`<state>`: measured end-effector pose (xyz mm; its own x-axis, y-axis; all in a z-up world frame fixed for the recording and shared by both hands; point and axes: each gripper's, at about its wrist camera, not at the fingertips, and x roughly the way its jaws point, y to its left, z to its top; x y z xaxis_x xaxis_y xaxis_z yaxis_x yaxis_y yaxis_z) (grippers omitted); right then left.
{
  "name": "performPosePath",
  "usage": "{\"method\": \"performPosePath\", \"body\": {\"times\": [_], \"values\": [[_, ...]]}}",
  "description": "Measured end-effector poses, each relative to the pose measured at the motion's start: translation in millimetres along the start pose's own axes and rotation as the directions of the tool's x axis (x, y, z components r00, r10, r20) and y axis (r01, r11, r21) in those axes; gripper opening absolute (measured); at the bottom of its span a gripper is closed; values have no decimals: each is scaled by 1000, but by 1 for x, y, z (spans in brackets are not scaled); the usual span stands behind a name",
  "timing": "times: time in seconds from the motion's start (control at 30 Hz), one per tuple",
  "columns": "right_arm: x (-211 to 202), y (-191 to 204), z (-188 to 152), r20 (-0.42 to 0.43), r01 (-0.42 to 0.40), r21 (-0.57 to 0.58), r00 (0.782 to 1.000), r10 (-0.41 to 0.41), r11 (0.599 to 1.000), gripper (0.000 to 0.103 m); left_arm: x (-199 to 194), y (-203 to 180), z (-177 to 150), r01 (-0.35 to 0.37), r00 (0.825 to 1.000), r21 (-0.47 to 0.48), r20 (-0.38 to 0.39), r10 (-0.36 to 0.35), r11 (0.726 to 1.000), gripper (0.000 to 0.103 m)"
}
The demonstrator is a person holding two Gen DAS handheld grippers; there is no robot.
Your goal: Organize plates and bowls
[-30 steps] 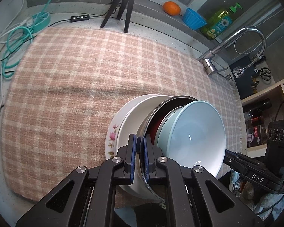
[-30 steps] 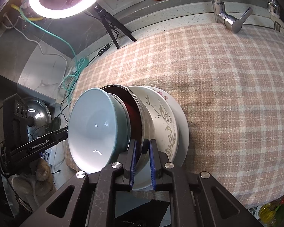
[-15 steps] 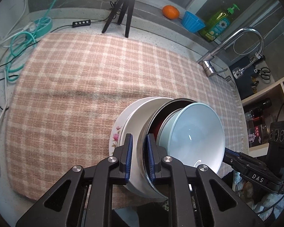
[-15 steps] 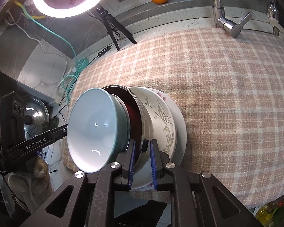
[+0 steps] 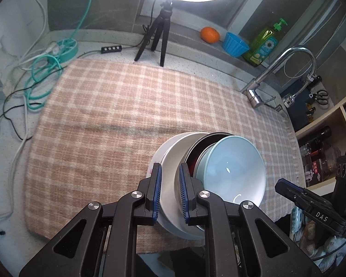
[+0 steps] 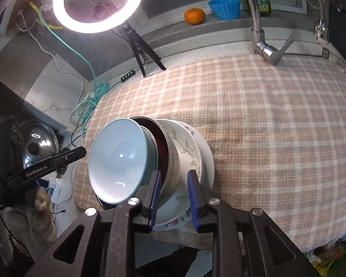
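Stack of crockery sits at the near edge of the tabletop [image 5: 219,73], on a pink checked cloth [image 5: 117,120]. In the left wrist view the stack lies at roughly 5 o'clock from the cloth's centre; in the right wrist view, at roughly 8 o'clock.

Contents, top to bottom: light blue bowl [image 5: 233,168] uppermost, tilted; dark metal-rimmed bowl [image 6: 170,157] with a red interior under it; floral bowl [image 6: 189,147] below that; white plate [image 6: 208,159] with a flowered rim at the bottom.

Left gripper [image 5: 169,192]: blue pads spread slightly, straddling the pale rims on that side of the stack. No pad is seen pressing on a rim.

Right gripper [image 6: 174,199]: jaws opening. The metal-rimmed bowl's edge and the floral bowl's rim stand between the pads, with visible gaps on both sides; nothing is pinched.

Surroundings: ring light [image 6: 96,2] on a small tripod [image 5: 159,37] at 12 o'clock; orange [image 5: 210,34], blue cup [image 5: 235,45] and green soap bottle [image 5: 265,43] on the back ledge at 1 o'clock; tap [image 5: 281,69] at 2 o'clock; teal cable [image 5: 43,69] at 10 o'clock.
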<state>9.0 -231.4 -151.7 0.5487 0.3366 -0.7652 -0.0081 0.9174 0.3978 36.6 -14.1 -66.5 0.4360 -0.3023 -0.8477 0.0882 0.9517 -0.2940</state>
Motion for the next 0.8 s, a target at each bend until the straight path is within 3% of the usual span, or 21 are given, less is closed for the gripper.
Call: {"method": "performPosePath", "body": {"times": [0.2,0.3,0.43,0.67,0.8], "values": [[-27,9,-11,100,55,-75,994,-48,996,29,-31,-22,-13,-37,996,58,89,32,998,19],[-41,13,-17,147,73,-96,987,-58,993,30,-48,-37,-20,-63,989,96,142,49,993,31],[-59,16,-26,203,85,-109,977,-62,990,40,-65,-53,-29,-87,978,132,200,59,987,38],[-77,25,-37,286,134,-150,954,-86,980,49,-74,-67,-41,-128,964,170,254,82,977,52],[-82,31,-45,323,150,-174,942,-87,973,70,-77,-70,-47,-137,959,169,270,88,976,58]]}}
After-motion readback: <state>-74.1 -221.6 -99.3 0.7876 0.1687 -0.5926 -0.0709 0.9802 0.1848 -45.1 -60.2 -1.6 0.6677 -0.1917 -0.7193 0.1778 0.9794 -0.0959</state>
